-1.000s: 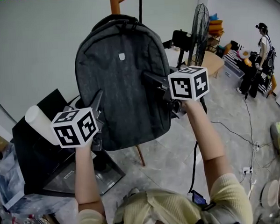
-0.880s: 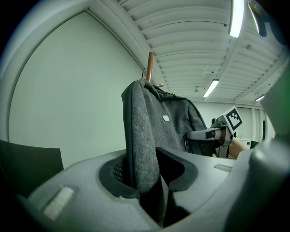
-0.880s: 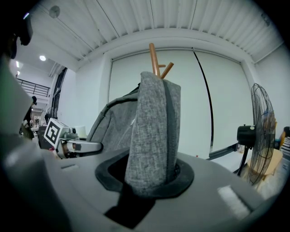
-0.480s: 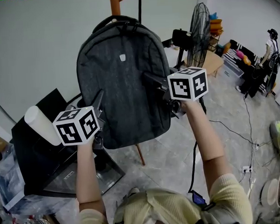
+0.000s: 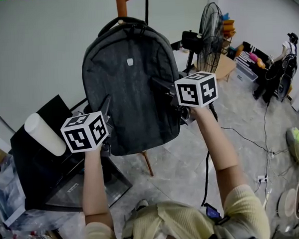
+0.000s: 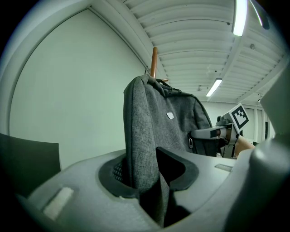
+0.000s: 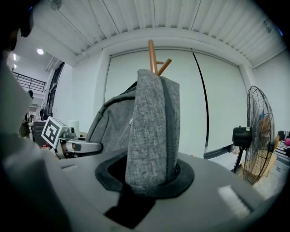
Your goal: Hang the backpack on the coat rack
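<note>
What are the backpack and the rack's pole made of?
Backpack: apparently woven fabric, heathered grey and matte; a fine weave texture shows up close. Pole: probably wood, orange-brown and smooth, with a slanted peg of the same colour; a painted surface can't be ruled out.

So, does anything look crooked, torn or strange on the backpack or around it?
Nothing stands out. The backpack is upright in front of the coat rack, its grey fabric looks whole, and nothing is spilled on the floor below it.
</note>
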The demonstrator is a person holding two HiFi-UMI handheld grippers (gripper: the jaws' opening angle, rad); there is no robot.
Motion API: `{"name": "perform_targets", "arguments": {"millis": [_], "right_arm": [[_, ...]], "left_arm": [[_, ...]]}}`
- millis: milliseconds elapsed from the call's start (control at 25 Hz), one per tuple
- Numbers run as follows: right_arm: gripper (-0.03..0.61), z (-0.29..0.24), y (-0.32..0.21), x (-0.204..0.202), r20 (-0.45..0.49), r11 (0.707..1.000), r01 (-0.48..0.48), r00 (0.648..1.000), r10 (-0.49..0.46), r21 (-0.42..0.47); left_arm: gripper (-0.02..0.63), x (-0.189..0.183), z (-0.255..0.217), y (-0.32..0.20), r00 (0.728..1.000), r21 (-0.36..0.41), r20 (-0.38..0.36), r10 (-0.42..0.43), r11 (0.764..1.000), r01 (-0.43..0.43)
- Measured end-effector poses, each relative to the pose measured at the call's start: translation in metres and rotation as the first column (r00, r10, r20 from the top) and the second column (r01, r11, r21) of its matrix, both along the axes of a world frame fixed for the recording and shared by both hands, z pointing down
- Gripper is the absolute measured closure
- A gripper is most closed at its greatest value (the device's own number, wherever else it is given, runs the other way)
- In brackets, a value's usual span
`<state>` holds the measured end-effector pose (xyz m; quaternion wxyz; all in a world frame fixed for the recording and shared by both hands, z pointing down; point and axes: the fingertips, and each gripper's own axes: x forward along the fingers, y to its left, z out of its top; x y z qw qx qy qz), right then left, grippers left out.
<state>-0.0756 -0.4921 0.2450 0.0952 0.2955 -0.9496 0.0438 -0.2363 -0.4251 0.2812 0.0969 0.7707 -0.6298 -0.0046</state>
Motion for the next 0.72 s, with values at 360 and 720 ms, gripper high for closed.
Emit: {"name": "perform_targets", "arguments": {"millis": [360, 720], "right_arm": [[0.449, 0.012, -0.013, -0.001, 0.005, 1.000, -0.001, 1.000, 0.001, -0.021], [0.446, 0.021, -0.023, -0.001, 0.027, 0.999, 0.005, 1.000, -0.004, -0.040]], "left_arm": [[0.463, -0.001, 0.013, -0.014, 0.999, -0.072, 0.042, -0.005, 0.997, 0.008], [0.449, -0.005, 0.021, -0.025, 0.998, -0.122, 0.060, 0.005, 0.993, 0.002]]}}
